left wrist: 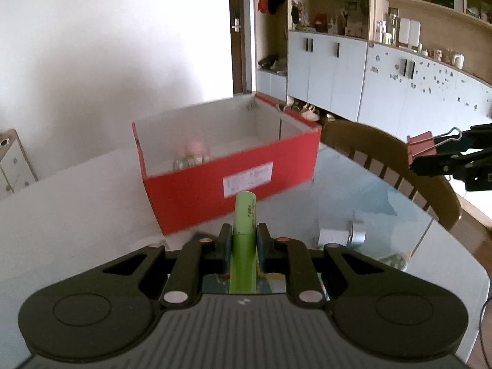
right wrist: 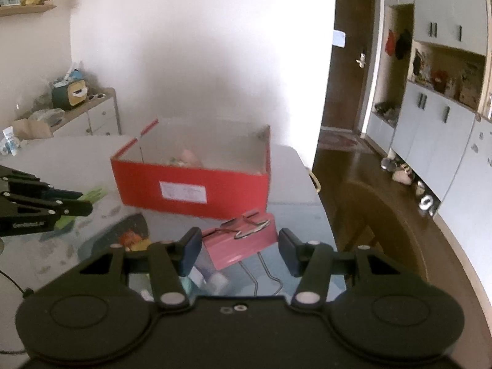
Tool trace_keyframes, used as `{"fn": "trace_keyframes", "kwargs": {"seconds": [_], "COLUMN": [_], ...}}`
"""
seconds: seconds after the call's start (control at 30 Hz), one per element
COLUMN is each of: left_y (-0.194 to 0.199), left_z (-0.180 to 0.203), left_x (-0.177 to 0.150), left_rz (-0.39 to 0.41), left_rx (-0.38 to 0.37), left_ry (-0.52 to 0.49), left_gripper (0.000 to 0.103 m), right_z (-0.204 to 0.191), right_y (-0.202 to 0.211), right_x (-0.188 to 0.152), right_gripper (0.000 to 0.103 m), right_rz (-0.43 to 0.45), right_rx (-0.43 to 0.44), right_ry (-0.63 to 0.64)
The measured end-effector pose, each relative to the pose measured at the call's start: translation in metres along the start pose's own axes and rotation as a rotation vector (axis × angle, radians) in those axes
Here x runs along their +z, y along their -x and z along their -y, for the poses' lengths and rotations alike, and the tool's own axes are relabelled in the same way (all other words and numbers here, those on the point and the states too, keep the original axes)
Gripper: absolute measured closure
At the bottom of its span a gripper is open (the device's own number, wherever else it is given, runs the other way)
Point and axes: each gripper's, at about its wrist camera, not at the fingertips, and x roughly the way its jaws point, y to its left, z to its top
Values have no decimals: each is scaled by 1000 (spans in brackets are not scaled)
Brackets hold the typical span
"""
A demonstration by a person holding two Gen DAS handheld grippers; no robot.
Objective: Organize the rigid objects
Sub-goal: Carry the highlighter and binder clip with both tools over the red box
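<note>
My left gripper (left wrist: 244,238) is shut on a green cylindrical battery (left wrist: 244,218) that sticks out forward, held above the table in front of the open red box (left wrist: 233,178). The box holds a small pink-topped item (left wrist: 192,153). My right gripper (right wrist: 240,247) holds a pink binder clip (right wrist: 243,240) between its wide-set fingers, above the table near the box (right wrist: 193,184). The right gripper with the clip (left wrist: 421,147) shows at the right of the left wrist view. The left gripper with the battery (right wrist: 92,195) shows at the left of the right wrist view.
A silver and white cylinder (left wrist: 344,235) lies on the glass table (left wrist: 353,190) right of the left gripper. A wooden chair (left wrist: 390,160) stands at the table's right edge. Cabinets (left wrist: 338,73) line the far wall. A small sideboard (right wrist: 92,117) stands behind the table.
</note>
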Motion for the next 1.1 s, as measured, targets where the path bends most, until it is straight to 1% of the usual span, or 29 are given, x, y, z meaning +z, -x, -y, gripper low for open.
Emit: {"fn": "trace_keyframes", "kwargs": {"seconds": [0.17,0.43,0.7,0.97,1.1], "left_y": [8,5,-17,-47,-64], "left_z": [-4,-11,-23,-35,-37], "left_x": [23,55,84,106,116], "left_rz": [13,48,37,26,27], "left_rx": [-11,30,86,117,135], "left_ry": [7,-11,-43,-50,-70], "left_gripper": [87,87,87,87,87], "right_z": [-14,-34,-45,-48,-47], "right_y": [-4,-15,-40,-80,-100], "right_x": [22,58,88,104,108], "right_gripper": [49,49,49,49,49], "right_rz": [14,46,55,36,25], "right_rx": [16,35,39,19,6], "right_ry": [22,63,86,94,93]}}
